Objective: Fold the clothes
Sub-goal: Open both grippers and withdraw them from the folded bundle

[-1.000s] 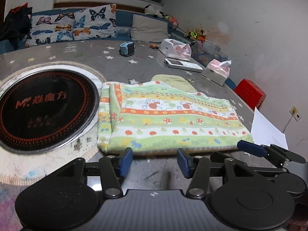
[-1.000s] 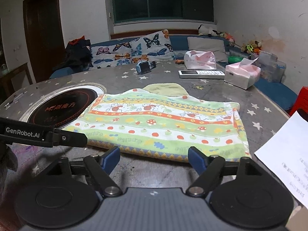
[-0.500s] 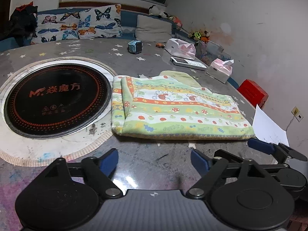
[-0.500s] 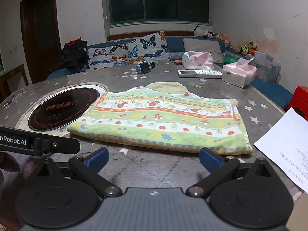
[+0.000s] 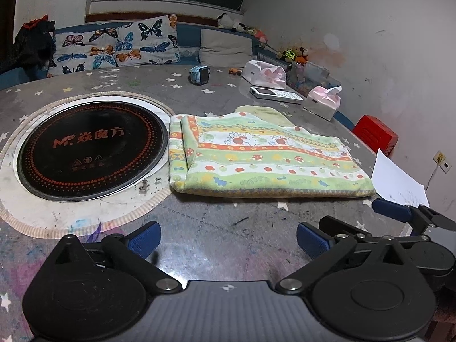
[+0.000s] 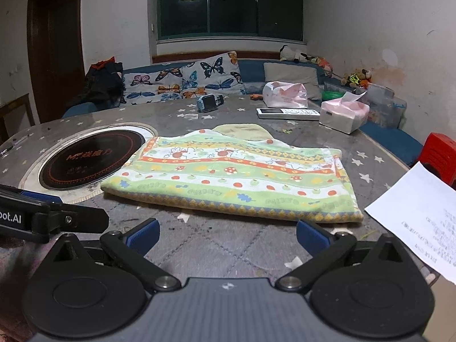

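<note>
Grey starry table [image 5: 216, 228] holds the patterned garment [image 5: 265, 159] folded flat, just ahead of both jaws; left gripper [image 5: 226, 239] opening wide, right gripper [image 6: 226, 235] wide, both empty. Folding looks nearly done.

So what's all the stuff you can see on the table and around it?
folded cloth: one, green with orange and white stripes, middle of the table
table: one, grey with stars
round cooker plate: one, black with orange marks, set into the table beside the cloth
paper sheet: one, white, near table edge by the cloth
tissue box: one, pink and white, far side
remote: one, white, beside the tissue box
pink bag: one, far edge
watch: one, blue, far side
butterfly pillows: white, on the blue sofa
red stool: one, past the table
left tongs: black with blue pads, opening, nothing between them
right tongs: same colours, open, empty
</note>
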Available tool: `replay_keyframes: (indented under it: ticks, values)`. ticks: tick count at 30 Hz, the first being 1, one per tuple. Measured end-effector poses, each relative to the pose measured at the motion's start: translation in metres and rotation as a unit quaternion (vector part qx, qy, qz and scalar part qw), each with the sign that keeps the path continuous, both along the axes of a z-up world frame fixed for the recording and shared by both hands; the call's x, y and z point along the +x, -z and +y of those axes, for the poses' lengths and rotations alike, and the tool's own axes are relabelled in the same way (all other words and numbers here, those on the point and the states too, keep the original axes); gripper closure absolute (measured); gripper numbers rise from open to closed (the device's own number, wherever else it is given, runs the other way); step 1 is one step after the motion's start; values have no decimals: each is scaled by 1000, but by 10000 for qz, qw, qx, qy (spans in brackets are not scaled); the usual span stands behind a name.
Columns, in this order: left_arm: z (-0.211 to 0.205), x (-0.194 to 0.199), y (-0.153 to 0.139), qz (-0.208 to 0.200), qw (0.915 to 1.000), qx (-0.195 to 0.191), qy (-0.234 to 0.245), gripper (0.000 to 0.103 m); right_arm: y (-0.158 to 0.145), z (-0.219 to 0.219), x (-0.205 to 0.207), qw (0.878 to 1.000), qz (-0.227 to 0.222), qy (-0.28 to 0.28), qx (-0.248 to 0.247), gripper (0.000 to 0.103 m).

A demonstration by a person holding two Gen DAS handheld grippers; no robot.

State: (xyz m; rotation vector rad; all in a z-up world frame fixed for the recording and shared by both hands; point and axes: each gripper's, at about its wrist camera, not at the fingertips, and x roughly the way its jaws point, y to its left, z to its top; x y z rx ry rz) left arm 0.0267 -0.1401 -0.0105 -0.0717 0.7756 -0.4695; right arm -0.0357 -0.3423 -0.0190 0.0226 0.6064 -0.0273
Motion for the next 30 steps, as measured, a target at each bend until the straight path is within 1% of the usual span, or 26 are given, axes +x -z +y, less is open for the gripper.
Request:
replay_keyframes:
  ticks: [7, 13, 30]
  values:
    - [-2, -4, 2, 28, 10000, 63, 1, 0, 2, 6, -7, 9999, 54, 47, -84, 0]
    - [-3, -6, 4, 13, 9999, 153, -4, 0, 4, 3, -8, 9999, 106, 110, -22, 0]
    - [-6, -8, 4, -18, 9997, 232, 3, 0, 9, -1, -9, 9995, 202, 214, 99, 0]
